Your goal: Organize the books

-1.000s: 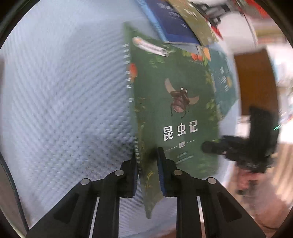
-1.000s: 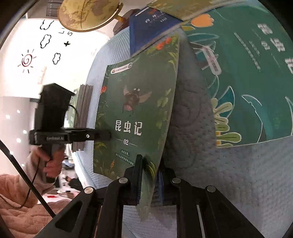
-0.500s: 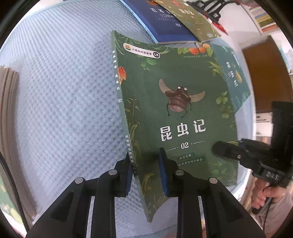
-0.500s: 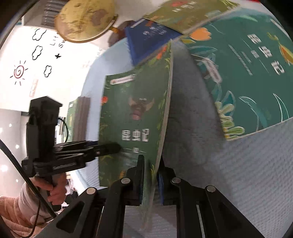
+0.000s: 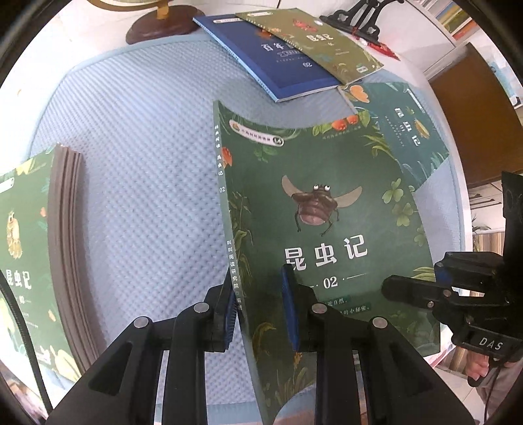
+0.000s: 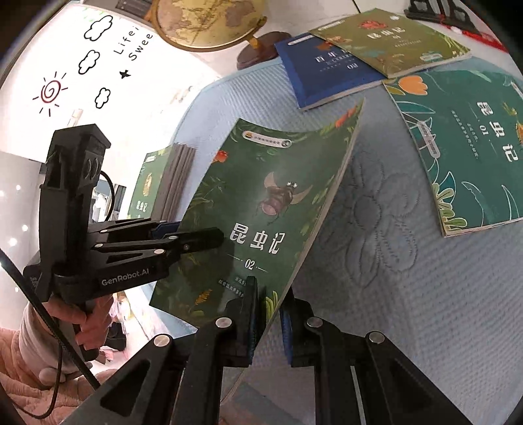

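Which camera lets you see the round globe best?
The right wrist view. There the globe shows its yellowish map ball, stand and dark base, behind the blue book. The left wrist view catches only its base and a sliver of the ball's bottom edge.

- Past the far edge of my quilted blue mat (image 5: 137, 137) stands a globe (image 6: 209, 23) on a dark wooden base (image 5: 160, 29).
- Near the mat's far right corner I see a black ornate stand (image 5: 356, 16).
- The white wall (image 6: 108, 108) carries cloud and sun drawings (image 6: 50, 91).
- A brown wooden door (image 5: 470, 114) is off to my right.
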`<state>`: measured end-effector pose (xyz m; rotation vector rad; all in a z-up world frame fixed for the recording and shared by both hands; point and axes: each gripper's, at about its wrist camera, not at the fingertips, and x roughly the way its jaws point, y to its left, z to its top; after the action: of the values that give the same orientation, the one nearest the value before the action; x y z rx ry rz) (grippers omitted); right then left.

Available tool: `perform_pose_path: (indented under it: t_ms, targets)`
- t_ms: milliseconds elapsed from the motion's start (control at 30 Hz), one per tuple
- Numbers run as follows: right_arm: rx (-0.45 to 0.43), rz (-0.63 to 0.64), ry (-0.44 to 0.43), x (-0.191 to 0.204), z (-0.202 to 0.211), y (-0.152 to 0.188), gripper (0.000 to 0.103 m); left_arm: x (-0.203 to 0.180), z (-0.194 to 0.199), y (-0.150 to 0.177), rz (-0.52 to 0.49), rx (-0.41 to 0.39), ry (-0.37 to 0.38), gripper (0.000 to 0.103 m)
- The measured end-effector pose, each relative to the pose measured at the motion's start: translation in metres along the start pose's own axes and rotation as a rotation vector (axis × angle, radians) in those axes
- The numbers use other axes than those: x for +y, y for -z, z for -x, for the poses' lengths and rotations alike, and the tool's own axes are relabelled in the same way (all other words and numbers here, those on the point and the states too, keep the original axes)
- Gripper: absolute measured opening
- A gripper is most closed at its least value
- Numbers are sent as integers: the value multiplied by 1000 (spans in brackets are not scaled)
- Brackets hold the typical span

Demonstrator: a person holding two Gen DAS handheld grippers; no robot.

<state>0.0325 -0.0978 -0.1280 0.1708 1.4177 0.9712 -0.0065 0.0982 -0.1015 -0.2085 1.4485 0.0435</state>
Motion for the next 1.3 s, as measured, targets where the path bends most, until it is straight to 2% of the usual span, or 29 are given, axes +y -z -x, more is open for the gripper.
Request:
perform_pose_path:
  t_ms: [567, 1000, 1300]
  targets:
    - [-67, 92, 32, 38, 19, 12, 14, 5, 35, 7, 4, -75, 30, 22]
    - [-102, 159, 15, 87, 15, -8, 14, 55, 64, 16, 55, -132, 36, 22]
    - [-97, 163, 12, 107, -6, -13, 14, 89, 61, 20, 98, -118, 75, 22]
